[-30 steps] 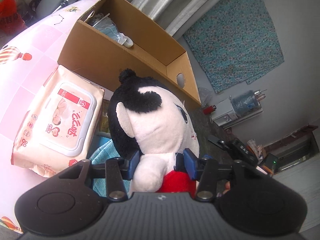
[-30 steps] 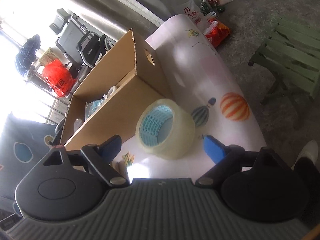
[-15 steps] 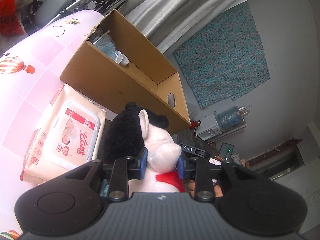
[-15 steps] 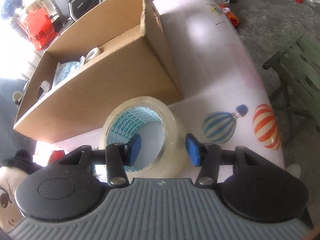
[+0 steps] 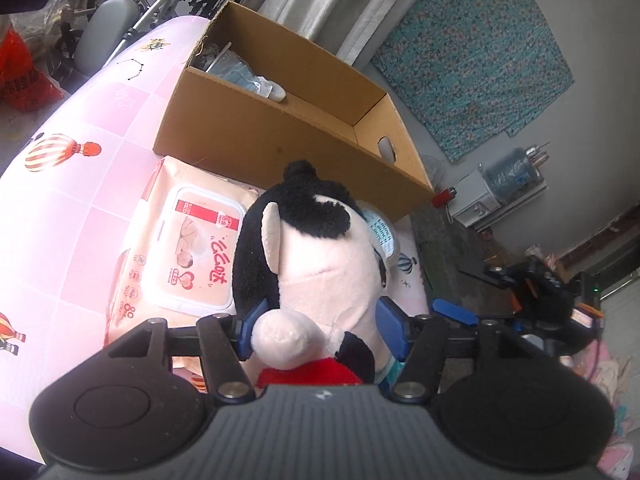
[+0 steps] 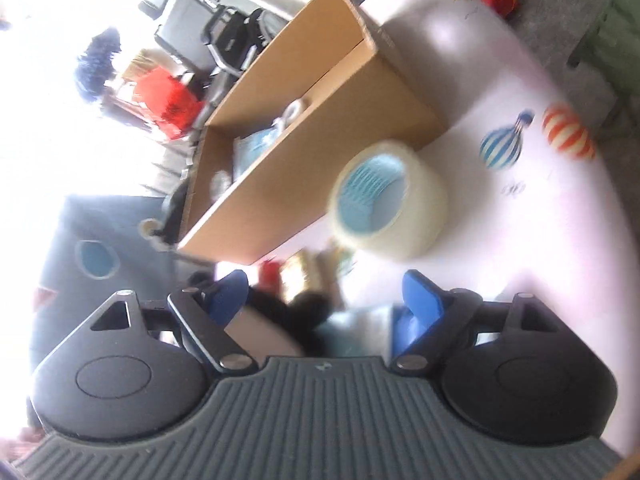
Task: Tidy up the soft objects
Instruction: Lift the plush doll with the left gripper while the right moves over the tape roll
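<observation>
Jaws of left gripper (image 5: 316, 330) are opening around the plush doll (image 5: 316, 268), pads beside its neck; right gripper (image 6: 324, 300) is opening, holding nothing. Cardboard box (image 5: 280, 132) is holding only masks (image 5: 240, 74); doll, wipes pack (image 5: 188, 256) and tape roll (image 6: 386, 214) are still waiting on the table.

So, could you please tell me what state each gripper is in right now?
Left gripper: jaws opening, plush toy between them.
Right gripper: jaws opening wide, gripping nothing.
</observation>
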Tool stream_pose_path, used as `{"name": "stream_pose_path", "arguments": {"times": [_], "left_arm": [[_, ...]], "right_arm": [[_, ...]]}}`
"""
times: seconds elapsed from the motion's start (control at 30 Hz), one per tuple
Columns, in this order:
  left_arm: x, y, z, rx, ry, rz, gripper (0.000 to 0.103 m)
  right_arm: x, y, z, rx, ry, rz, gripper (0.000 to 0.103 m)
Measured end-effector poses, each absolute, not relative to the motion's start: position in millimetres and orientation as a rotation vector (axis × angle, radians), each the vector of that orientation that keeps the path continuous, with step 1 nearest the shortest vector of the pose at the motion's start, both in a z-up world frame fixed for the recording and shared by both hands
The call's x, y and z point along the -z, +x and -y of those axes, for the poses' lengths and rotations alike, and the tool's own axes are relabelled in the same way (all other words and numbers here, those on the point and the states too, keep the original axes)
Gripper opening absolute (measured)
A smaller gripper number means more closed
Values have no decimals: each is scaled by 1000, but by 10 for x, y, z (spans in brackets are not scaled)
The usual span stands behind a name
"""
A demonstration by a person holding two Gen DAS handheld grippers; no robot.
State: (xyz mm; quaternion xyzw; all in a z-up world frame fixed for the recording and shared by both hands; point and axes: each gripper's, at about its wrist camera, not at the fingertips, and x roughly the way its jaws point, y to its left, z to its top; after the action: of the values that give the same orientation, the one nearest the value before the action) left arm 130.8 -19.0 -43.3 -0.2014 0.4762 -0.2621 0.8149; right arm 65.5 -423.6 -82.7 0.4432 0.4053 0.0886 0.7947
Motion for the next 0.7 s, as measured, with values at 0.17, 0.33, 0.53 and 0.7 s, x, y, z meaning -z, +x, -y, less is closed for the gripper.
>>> {"name": "stream_pose_path", "arguments": {"times": [0.17, 0.33, 0.53, 0.7], "left_arm": [[484, 1228, 292, 576, -310, -1036, 72], [533, 1118, 374, 571, -236, -1028, 85], [726, 1052, 415, 591, -243, -1086, 82], [719, 953, 471, 633, -249, -1078, 80]], "right_arm": [[1163, 304, 3775, -370, 1258, -943, 90], [1515, 356, 3346, -323, 1317, -1020, 93], [1687, 460, 3172, -370, 1429, -1000, 99], [1422, 475, 3143, -392, 1356, -980, 101]]}}
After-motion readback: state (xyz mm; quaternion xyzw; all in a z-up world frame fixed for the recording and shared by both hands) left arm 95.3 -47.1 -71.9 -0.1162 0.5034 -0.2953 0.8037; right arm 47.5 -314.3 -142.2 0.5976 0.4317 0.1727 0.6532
